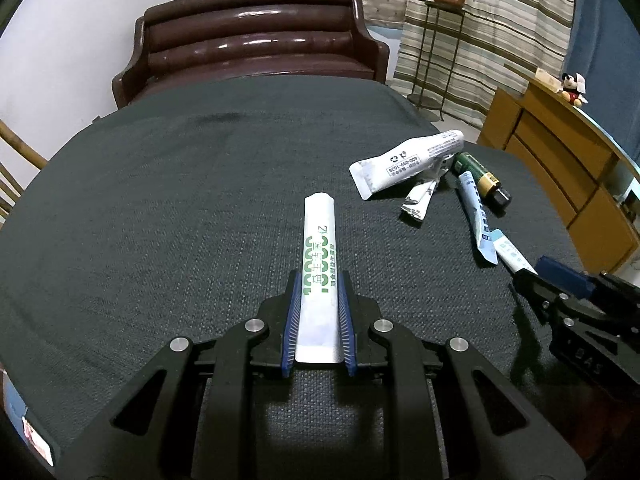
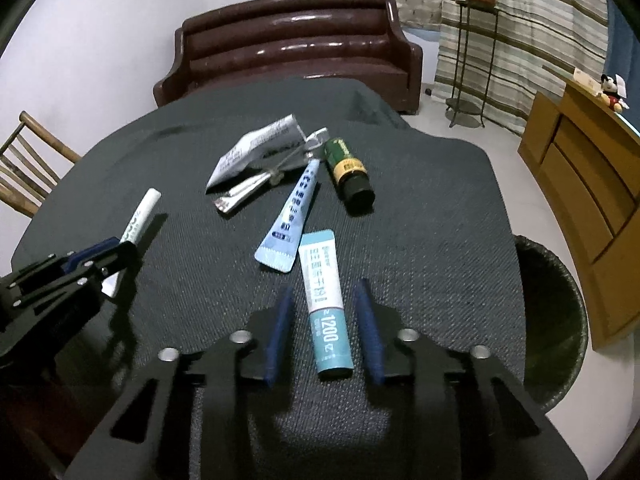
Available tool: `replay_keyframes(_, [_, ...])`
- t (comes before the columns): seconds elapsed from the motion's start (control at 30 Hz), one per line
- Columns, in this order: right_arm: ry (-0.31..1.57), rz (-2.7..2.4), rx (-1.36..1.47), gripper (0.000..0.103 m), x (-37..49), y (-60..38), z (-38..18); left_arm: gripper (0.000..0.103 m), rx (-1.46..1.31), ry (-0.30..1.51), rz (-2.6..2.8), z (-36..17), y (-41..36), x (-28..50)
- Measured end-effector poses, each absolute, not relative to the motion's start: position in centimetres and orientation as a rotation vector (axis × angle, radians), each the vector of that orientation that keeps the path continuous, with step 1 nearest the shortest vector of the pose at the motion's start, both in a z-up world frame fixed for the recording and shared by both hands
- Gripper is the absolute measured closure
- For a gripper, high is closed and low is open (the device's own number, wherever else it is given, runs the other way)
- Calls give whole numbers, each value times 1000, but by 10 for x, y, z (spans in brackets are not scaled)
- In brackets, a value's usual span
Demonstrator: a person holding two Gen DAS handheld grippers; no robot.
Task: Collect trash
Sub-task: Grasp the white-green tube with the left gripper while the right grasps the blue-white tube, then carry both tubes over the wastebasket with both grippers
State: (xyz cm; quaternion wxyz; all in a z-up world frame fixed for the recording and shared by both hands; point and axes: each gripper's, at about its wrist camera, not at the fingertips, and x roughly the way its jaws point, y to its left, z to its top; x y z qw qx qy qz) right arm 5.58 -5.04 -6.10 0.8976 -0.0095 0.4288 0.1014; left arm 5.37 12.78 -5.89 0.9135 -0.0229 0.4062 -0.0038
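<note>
My left gripper is shut on a white tube with green print, which also shows in the right wrist view. My right gripper is open around a teal and white tube that lies on the dark table between the blue pads. Beyond lie a blue and white tube, a crumpled white tube and a green bottle with a black cap. In the left wrist view the right gripper is at the right, by the white tube and bottle.
A black wire trash bin stands beside the table at the right. A brown sofa is behind the table, a wooden cabinet at the right, a bamboo chair at the left, and a plant stand by the curtain.
</note>
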Motion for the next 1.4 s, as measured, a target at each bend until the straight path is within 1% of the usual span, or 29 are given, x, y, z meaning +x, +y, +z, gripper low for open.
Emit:
replay_keyframes(0.03, [893, 212, -21, 80, 56, -50, -62, 85, -49, 837, -10, -59, 128, 53])
replay_keyframes(0.1, [895, 215, -24, 84, 55, -51, -62, 85, -49, 837, -14, -60, 130, 54])
replay_keyframes(0.23, [892, 217, -18, 85, 54, -52, -61, 85, -53, 838, -18, -60, 132, 54])
replay_keyframes(0.67, [845, 184, 13, 86, 44, -71, -51, 85, -38, 801, -62, -49, 110, 45])
replay_keyframes(1.4, [755, -10, 94, 86, 46, -172, -34, 85, 44, 749, -242, -33, -5, 62])
